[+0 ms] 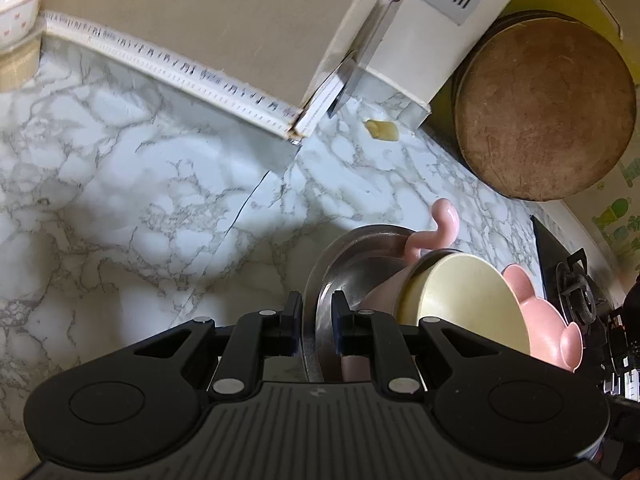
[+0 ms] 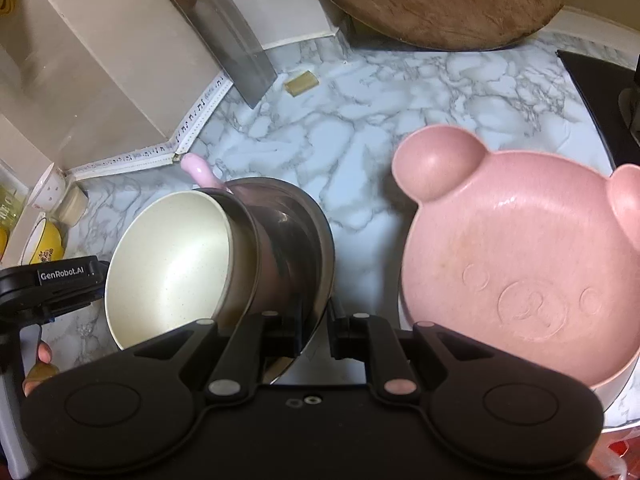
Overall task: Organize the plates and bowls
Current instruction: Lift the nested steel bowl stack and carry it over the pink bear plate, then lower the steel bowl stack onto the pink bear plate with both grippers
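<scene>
A steel bowl (image 1: 344,268) is tilted on its side over the marble counter, with a pink handled cup (image 1: 434,232) and a cream bowl (image 1: 464,300) nested in it. My left gripper (image 1: 316,316) is shut on the steel bowl's rim. In the right wrist view the steel bowl (image 2: 308,232) and the cream bowl (image 2: 172,264) lie left of centre. My right gripper (image 2: 316,320) straddles the steel bowl's rim, jaws apart, not pressing it. A pink bear-shaped plate (image 2: 516,264) sits on a white dish at the right.
A round wooden chopping board (image 1: 544,108) leans at the back. A cleaver (image 2: 236,40) hangs against the wall. A stove (image 1: 576,288) lies to the right. A small patterned bowl (image 1: 18,12) and a yellow bowl (image 2: 44,244) stand at the far left.
</scene>
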`<state>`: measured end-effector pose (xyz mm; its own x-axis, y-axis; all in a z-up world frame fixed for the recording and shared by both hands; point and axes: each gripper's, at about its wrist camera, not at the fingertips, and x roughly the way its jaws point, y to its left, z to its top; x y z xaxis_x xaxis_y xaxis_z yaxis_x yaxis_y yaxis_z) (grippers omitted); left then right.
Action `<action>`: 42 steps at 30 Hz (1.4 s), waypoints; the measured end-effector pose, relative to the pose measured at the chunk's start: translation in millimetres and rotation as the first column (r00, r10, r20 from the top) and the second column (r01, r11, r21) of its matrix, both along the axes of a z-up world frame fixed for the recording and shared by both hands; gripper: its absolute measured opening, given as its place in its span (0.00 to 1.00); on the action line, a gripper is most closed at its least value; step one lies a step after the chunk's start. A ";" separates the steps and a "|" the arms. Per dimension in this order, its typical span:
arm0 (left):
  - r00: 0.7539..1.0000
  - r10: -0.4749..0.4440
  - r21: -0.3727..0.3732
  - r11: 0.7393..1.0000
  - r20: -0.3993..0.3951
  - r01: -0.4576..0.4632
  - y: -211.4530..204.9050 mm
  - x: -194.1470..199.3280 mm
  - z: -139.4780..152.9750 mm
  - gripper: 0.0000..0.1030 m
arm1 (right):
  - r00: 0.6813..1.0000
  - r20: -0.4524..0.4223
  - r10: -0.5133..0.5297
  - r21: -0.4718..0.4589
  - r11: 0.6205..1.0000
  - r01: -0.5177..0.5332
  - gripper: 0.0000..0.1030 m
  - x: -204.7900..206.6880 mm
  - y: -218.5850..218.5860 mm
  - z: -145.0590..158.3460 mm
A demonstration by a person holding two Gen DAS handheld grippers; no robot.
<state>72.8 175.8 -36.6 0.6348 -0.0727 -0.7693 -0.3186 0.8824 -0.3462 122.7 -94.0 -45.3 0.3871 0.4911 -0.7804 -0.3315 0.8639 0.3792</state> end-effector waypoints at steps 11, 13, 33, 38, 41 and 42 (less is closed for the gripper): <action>0.994 -0.088 0.038 0.996 0.059 0.086 -49.6 15.3 34.3 0.14 | 0.997 0.066 -0.044 0.009 0.999 0.043 0.14 5.7 -39.8 32.1; 0.991 -0.116 0.044 0.993 0.067 0.113 -61.7 20.8 38.3 0.14 | 0.995 0.070 -0.067 0.013 0.998 0.066 0.14 7.0 -52.3 35.2; 0.945 -0.322 0.117 0.942 0.048 0.315 -192.1 67.1 11.2 0.14 | 0.960 0.072 -0.269 0.004 0.963 0.269 0.13 10.6 -173.9 23.4; 0.940 -0.339 0.130 0.934 0.026 0.333 -207.5 68.9 -2.0 0.14 | 0.956 0.067 -0.284 -0.005 0.958 0.285 0.13 12.2 -188.5 13.0; 0.939 -0.343 0.141 0.931 0.017 0.338 -212.8 68.6 -7.8 0.14 | 0.958 0.066 -0.280 -0.017 0.959 0.282 0.13 13.5 -193.2 8.3; 0.939 -0.343 0.144 0.930 0.014 0.338 -213.5 68.9 -9.4 0.14 | 0.958 0.066 -0.279 -0.020 0.959 0.281 0.13 14.2 -193.6 6.7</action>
